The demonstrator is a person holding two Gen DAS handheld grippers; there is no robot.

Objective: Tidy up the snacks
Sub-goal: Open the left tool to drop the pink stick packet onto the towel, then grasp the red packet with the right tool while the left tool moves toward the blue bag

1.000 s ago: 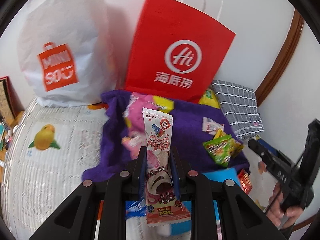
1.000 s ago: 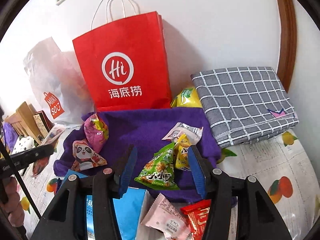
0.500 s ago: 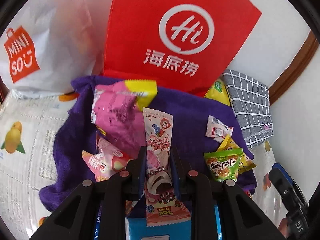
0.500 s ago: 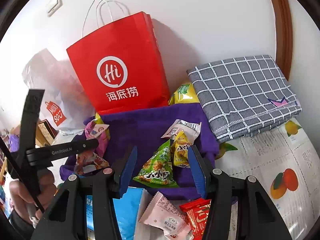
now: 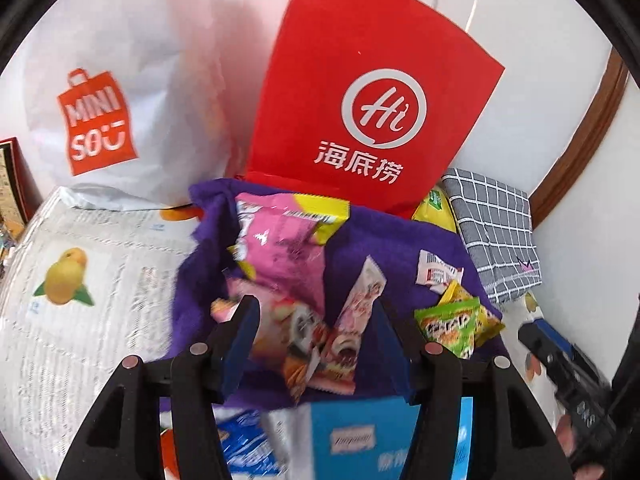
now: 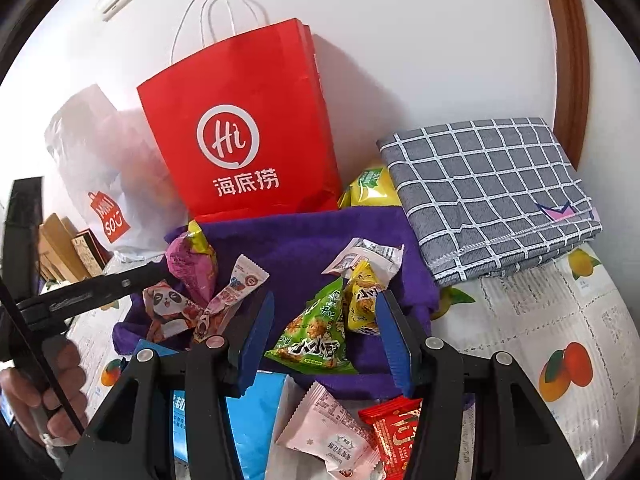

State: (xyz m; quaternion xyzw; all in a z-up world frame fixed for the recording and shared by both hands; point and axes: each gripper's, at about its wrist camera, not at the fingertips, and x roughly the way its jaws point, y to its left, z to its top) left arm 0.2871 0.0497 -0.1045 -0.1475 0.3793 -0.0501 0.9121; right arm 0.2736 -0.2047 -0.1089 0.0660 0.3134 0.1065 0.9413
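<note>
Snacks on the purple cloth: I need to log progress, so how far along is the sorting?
Done: several packets lie on the purple cloth, two groups. In hand: the left claw is opening; the long pink bear-print packet lies loose between its jaws. Left: a pale pink packet and red packet off the cloth.

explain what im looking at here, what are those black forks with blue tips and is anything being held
Those are hand-held tongs, one in each of a person's hands, each with a camera looking along its fingers. One picture is from the left tongs, the other from the right tongs. Snack packets lie on a purple cloth before a red bag. The left tongs are opening, and a pink stick packet lies loose between them, leaning on a panda packet. The right tongs stand open around a green packet, not pinching it.
</note>
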